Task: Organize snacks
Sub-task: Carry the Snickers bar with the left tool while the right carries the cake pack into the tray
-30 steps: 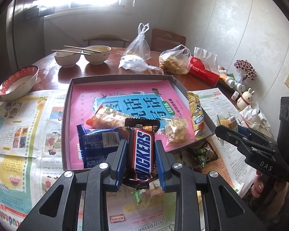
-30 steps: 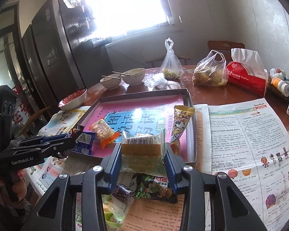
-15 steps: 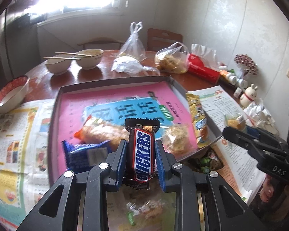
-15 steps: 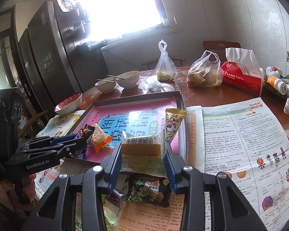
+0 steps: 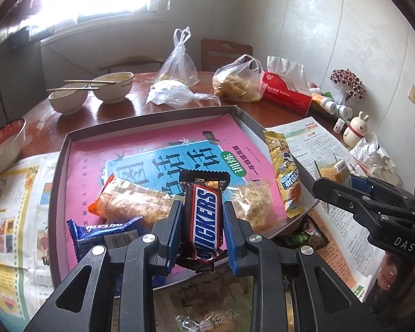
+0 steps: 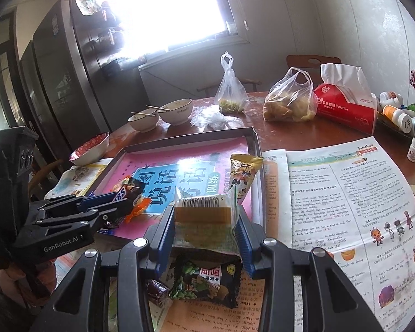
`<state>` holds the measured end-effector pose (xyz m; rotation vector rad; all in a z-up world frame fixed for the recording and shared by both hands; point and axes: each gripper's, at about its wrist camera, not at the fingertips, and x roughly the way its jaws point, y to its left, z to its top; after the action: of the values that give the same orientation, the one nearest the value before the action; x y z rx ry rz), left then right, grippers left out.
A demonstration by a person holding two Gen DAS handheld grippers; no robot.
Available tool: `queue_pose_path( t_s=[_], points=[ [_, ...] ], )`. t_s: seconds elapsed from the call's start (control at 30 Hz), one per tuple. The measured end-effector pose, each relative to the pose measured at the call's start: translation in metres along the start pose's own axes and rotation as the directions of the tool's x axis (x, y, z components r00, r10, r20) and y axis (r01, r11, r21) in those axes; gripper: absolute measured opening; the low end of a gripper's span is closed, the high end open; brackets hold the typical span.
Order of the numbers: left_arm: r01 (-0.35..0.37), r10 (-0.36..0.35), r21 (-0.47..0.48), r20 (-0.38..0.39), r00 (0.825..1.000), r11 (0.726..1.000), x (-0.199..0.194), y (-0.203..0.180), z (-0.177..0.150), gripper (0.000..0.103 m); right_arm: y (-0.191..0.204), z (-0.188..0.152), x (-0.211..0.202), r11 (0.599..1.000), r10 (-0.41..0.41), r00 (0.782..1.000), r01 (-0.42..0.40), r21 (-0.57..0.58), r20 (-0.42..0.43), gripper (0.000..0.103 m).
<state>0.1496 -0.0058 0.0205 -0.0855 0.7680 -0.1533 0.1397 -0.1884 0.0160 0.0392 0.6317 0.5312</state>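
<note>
In the left wrist view, our left claw (image 5: 202,224) grips the Snickers bar (image 5: 204,215) over the tray (image 5: 58,171) at its 6 o'clock edge.

In the right wrist view, our right claw (image 6: 206,231) clamps a wafer packet (image 6: 204,218) just off the tray's (image 6: 256,149) 5 o'clock corner, above a dark snack bag (image 6: 207,279).

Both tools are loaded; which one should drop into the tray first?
Left, probably. Its tool holds the Snickers already over the tray near its front edge. The right tool grips a wafer pack that appears short of the front rim.
</note>
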Motion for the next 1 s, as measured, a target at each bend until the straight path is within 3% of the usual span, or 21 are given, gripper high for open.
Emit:
queue_pose_path(
  t_s=[0.67,1.0],
  points=[
    [0.017,-0.016,0.009,-0.038,0.999,1.000,0.021,0.002,-0.006,0.029,0.018,0.001,0.035,0.995,-0.056,0.998,0.052,-0.089,-0.042,0.042],
    [0.019,-0.019,0.002,-0.035,0.999,1.000,0.020,0.006,-0.006,0.029,0.024,-0.004,0.044,0.994,-0.039,0.997,0.032,-0.102,-0.072,0.042]
  ],
)
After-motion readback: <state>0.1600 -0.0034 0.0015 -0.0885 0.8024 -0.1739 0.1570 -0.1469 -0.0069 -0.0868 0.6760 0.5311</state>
